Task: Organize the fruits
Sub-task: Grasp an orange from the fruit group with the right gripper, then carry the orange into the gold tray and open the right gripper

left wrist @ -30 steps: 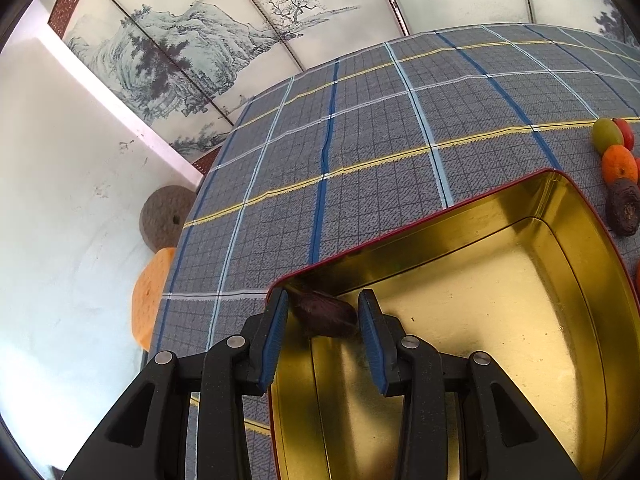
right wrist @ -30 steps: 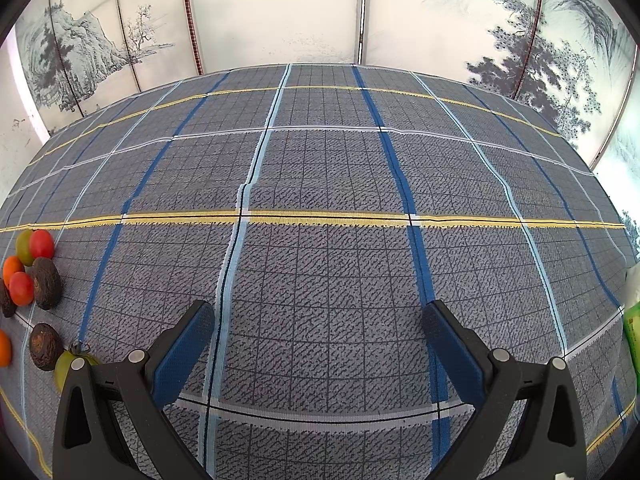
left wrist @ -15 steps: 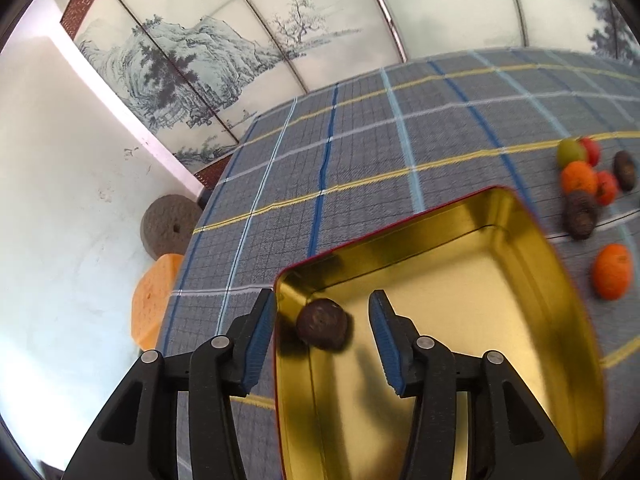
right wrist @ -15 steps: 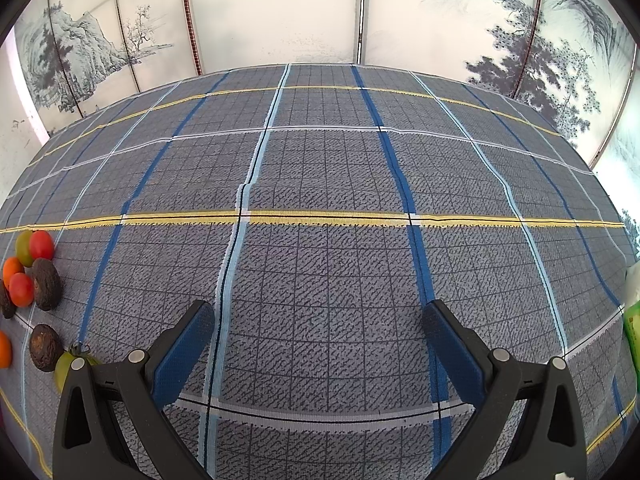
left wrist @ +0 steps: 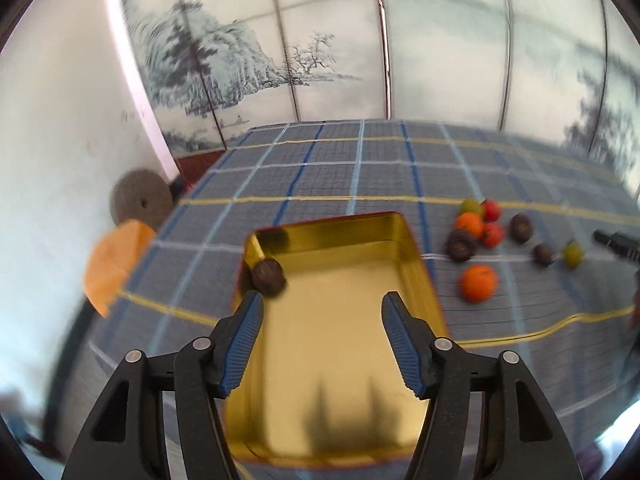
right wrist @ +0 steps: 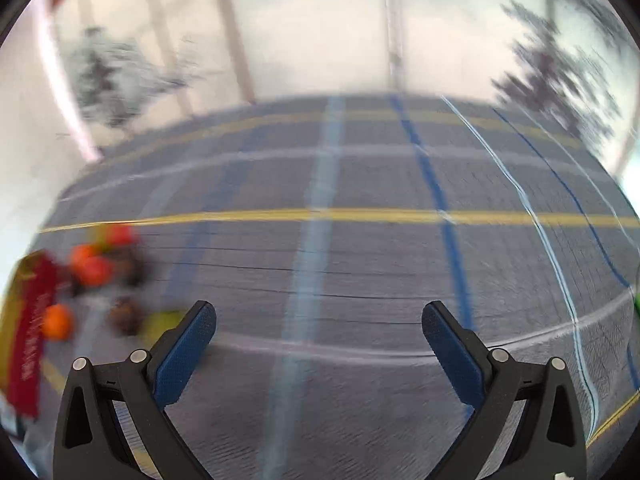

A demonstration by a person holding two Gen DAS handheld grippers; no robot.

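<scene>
On the far left of the left wrist view, an orange foam block (left wrist: 114, 266) and a grey round disc (left wrist: 141, 203) sit against the white wall, off the table's edge. Next comes the tin (left wrist: 416, 256), a rectangular box with shiny gold walls, a gold floor and a thin red rim, resting on the table (left wrist: 320, 168) with its grey checked cloth crossed by blue, white and yellow stripes. In the tin's far left corner lies one dark brown fruit (left wrist: 269, 276), round and wrinkled, touching the gold wall. The left gripper (left wrist: 322, 316) hangs above the tin; its jaws have just been opening and stand apart with nothing between them, the brown fruit just beyond the left blue ribbed pad. To the right of the tin, loose fruits lie on the cloth: a smooth orange one (left wrist: 478, 282) near the tin wall, then a cluster (left wrist: 474, 226) of green, red, orange and dark wrinkled balls pressed close together, then another dark fruit (left wrist: 543, 254) and a yellow-green one (left wrist: 573, 254) side by side.

The right wrist view is blurred. At its left edge the tin's red side (right wrist: 34, 328) shows, with orange, dark and yellow-green blobs beside it. The right gripper (right wrist: 319, 322) has its jaws spread wide and empty over bare cloth.
</scene>
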